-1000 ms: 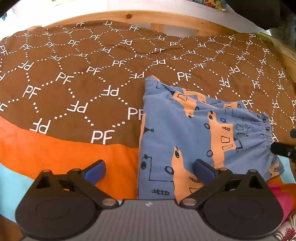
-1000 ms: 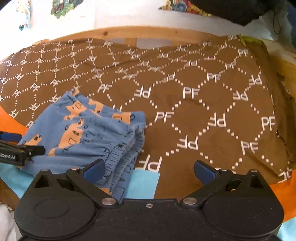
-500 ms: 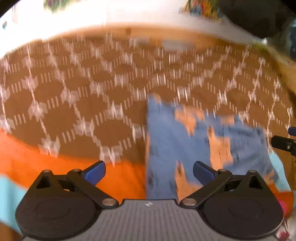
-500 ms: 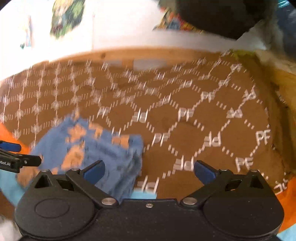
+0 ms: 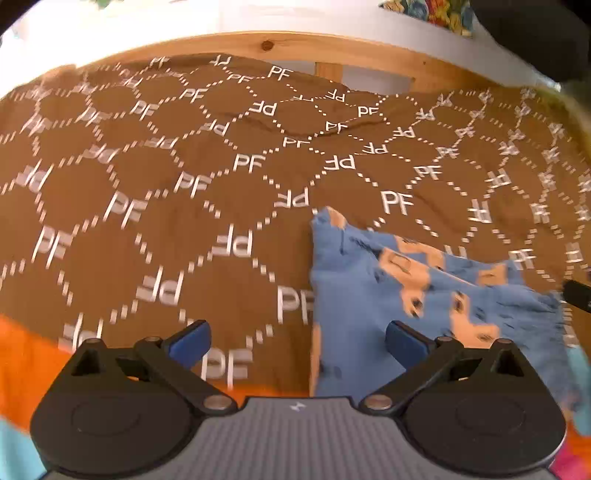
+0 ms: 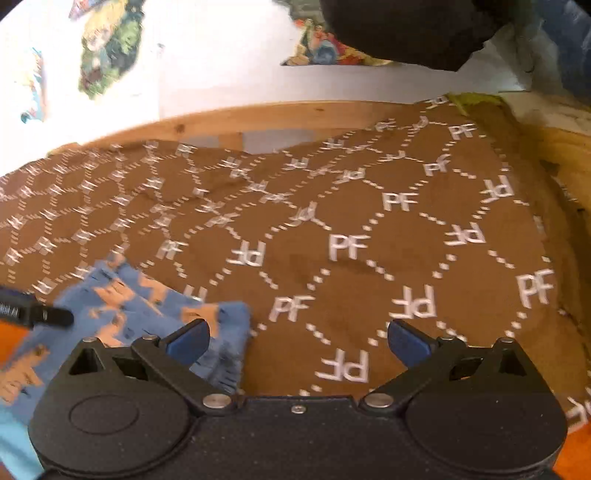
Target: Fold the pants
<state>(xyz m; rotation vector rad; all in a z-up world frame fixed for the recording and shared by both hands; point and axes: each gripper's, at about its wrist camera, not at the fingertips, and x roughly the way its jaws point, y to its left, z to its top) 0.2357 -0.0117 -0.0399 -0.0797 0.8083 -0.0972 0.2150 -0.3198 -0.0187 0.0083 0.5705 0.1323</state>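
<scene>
The blue pants with orange print (image 5: 417, 295) lie folded into a small stack on the brown bedspread (image 5: 166, 206). They also show in the right wrist view (image 6: 140, 314) at the lower left. My left gripper (image 5: 297, 341) is open and empty, its right finger over the pants' near left part. My right gripper (image 6: 297, 338) is open and empty, to the right of the pants, above the bedspread. A tip of the left gripper (image 6: 37, 314) shows at the left edge of the right wrist view.
A wooden bed frame (image 5: 295, 44) runs along the far edge, with a white wall (image 6: 221, 74) behind it. An orange band of the bedspread (image 5: 29, 354) lies near me. A dark object (image 6: 406, 29) hangs at the top right.
Both grippers have pulled back and up from the folded pants, so the pants sit lower in both views. The pants have not moved.
</scene>
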